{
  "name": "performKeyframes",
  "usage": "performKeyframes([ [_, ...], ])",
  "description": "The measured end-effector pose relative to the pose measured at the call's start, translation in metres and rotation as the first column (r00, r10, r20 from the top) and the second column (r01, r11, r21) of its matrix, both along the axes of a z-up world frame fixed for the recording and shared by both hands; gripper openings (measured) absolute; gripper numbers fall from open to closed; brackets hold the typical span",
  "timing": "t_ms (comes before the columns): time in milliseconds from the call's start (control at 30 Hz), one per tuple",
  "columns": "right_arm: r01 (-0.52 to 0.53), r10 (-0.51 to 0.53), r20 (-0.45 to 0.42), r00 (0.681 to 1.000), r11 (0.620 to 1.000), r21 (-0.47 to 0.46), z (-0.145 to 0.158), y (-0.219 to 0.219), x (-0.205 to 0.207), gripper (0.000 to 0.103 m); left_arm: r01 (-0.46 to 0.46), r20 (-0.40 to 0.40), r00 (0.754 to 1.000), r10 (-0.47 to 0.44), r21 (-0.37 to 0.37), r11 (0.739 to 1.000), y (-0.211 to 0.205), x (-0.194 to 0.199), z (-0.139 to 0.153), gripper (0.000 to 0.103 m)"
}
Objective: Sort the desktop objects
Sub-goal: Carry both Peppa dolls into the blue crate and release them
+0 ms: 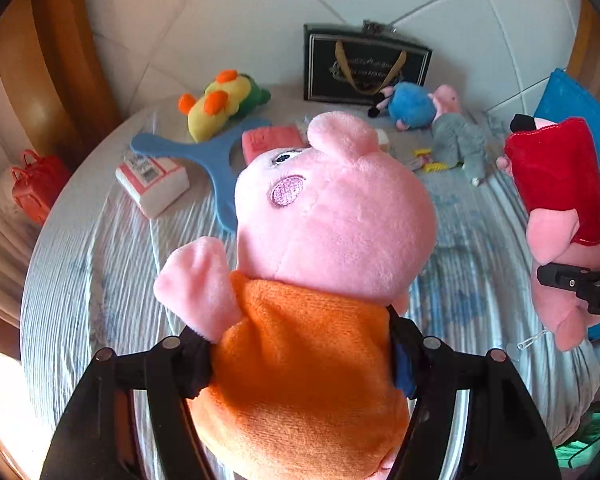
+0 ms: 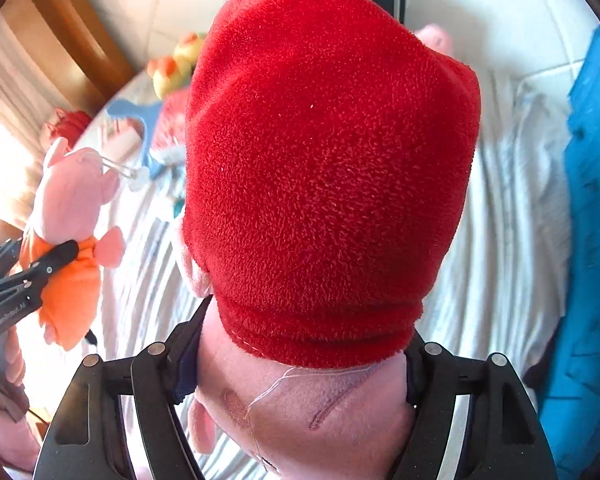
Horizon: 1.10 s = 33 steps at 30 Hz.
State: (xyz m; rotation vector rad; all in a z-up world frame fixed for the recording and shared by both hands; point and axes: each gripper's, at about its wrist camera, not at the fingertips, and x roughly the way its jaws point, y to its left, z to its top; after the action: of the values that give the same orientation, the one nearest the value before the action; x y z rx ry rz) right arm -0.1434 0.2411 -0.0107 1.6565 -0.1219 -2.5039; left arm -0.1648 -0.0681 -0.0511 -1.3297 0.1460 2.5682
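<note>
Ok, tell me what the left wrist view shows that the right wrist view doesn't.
Only the left wrist view shows the blue-bodied pig plush, the grey plush, the white tissue pack and the black gift bag in full. Only the right wrist view shows the red-dressed pig plush's face, head down between the right gripper fingers. Both show the orange-dressed pig plush clamped in the left gripper, the yellow-green plush, the blue hanger and the striped cloth.

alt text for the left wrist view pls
The left gripper clamps a pink pig plush in an orange dress above a striped cloth. At right, a pig plush in red is held by the right gripper; other toys lie beyond.
</note>
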Motion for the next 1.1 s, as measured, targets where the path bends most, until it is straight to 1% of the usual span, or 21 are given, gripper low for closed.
performKeyframes([
  [67, 0.018, -0.017, -0.082, 0.996, 1.000, 0.022, 0.030, 0.009, 0.015, 0.074, 0.025, -0.066, 0.998, -0.024, 0.016, 1.000, 0.012, 0.009, 0.024, 0.068],
  [133, 0.048, -0.041, -0.168, 0.985, 0.998, 0.034, 0.061, 0.023, 0.032, 0.074, 0.052, -0.120, 0.992, -0.047, 0.038, 0.998, 0.029, 0.017, 0.046, 0.068],
  [233, 0.105, -0.088, -0.290, 0.953, 0.994, 0.043, 0.107, 0.049, 0.058, 0.074, 0.105, -0.191, 0.977, -0.091, 0.063, 0.992, 0.057, 0.027, 0.078, 0.068],
  [367, 0.182, -0.143, -0.421, 0.896, 0.982, 0.053, 0.160, 0.088, 0.093, 0.074, 0.189, -0.271, 0.949, -0.159, 0.089, 0.978, 0.103, 0.041, 0.119, 0.068],
  [400, 0.203, -0.158, -0.457, 0.876, 0.978, 0.050, 0.174, 0.100, 0.103, 0.074, 0.209, -0.291, 0.941, -0.175, 0.092, 0.973, 0.114, 0.044, 0.128, 0.068],
  [500, 0.254, -0.190, -0.530, 0.827, 0.966, 0.050, 0.206, 0.133, 0.129, 0.074, 0.274, -0.351, 0.909, -0.225, 0.095, 0.957, 0.153, 0.059, 0.157, 0.068],
  [567, 0.289, -0.211, -0.567, 0.796, 0.956, 0.049, 0.224, 0.158, 0.146, 0.074, 0.322, -0.383, 0.886, -0.261, 0.105, 0.941, 0.182, 0.068, 0.175, 0.068],
  [633, 0.326, -0.234, -0.590, 0.773, 0.944, 0.053, 0.238, 0.189, 0.166, 0.074, 0.377, -0.407, 0.861, -0.305, 0.109, 0.920, 0.214, 0.078, 0.191, 0.068],
  [700, 0.363, -0.259, -0.604, 0.754, 0.930, 0.055, 0.247, 0.217, 0.181, 0.074, 0.426, -0.413, 0.843, -0.345, 0.119, 0.897, 0.244, 0.084, 0.203, 0.068],
  [767, 0.398, -0.282, -0.609, 0.741, 0.915, 0.061, 0.252, 0.246, 0.195, 0.074, 0.468, -0.423, 0.823, -0.379, 0.127, 0.874, 0.276, 0.091, 0.215, 0.068],
  [867, 0.454, -0.316, -0.612, 0.725, 0.887, 0.080, 0.259, 0.296, 0.218, 0.075, 0.517, -0.427, 0.800, -0.422, 0.133, 0.846, 0.324, 0.100, 0.228, 0.068],
  [967, 0.504, -0.349, -0.605, 0.716, 0.857, 0.102, 0.265, 0.347, 0.235, 0.075, 0.556, -0.415, 0.784, -0.462, 0.139, 0.820, 0.371, 0.109, 0.238, 0.068],
  [1033, 0.527, -0.362, -0.597, 0.716, 0.841, 0.122, 0.268, 0.377, 0.242, 0.075, 0.579, -0.403, 0.774, -0.488, 0.140, 0.803, 0.401, 0.113, 0.243, 0.068],
  [1100, 0.537, -0.367, -0.586, 0.722, 0.832, 0.140, 0.272, 0.405, 0.250, 0.075, 0.593, -0.379, 0.773, -0.508, 0.151, 0.791, 0.428, 0.113, 0.247, 0.068],
])
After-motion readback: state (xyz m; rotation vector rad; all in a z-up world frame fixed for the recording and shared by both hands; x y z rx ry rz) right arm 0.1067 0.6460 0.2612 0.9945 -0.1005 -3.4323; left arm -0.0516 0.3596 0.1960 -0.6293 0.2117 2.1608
